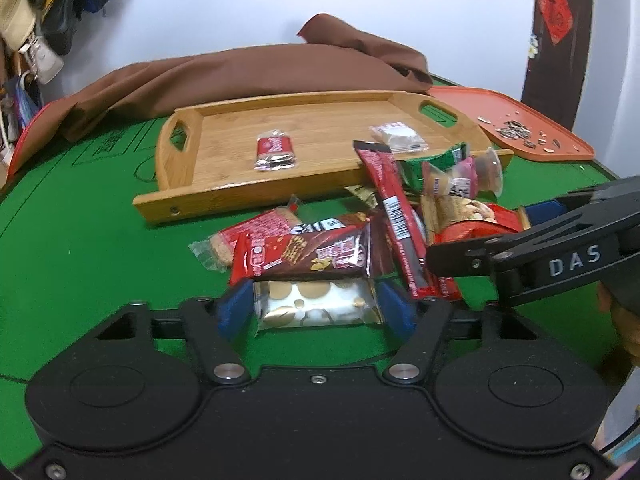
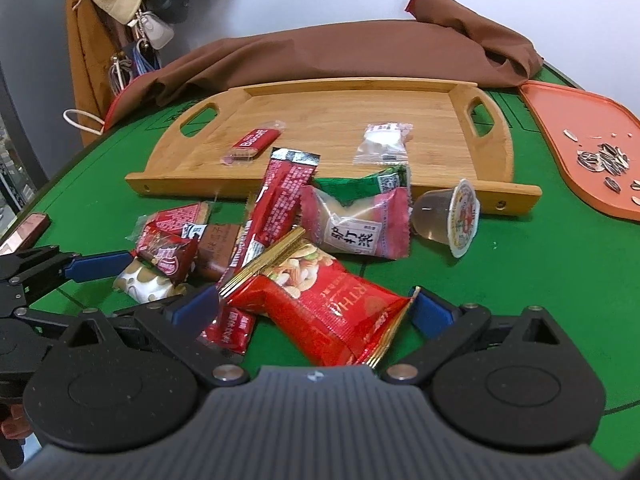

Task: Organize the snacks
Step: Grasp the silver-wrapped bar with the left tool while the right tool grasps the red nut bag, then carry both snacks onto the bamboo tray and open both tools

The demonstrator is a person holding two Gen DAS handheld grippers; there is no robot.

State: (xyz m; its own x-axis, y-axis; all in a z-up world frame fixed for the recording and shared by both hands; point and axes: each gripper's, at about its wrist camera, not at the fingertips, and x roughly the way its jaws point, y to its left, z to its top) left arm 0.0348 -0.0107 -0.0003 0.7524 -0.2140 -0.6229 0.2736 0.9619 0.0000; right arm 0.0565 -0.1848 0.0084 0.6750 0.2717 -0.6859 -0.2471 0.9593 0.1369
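Left wrist view: left tool [image 1: 316, 306] clamps the white-and-gold foil snack packet [image 1: 316, 305].
Lift it straight clear of the pile; right tool [image 2: 316, 306] sits released around the red nut bag [image 2: 320, 300].

Green table [image 1: 80, 248], tan wooden tray [image 1: 224, 136], white gold-dotted packet [image 1: 316, 304], brown cloth [image 1: 248, 72].

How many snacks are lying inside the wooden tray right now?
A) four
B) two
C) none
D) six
B: inside the wooden tray lie only a small red biscuit packet and a clear-wrapped white sweet; the other snacks sit piled on the green table in front of it.
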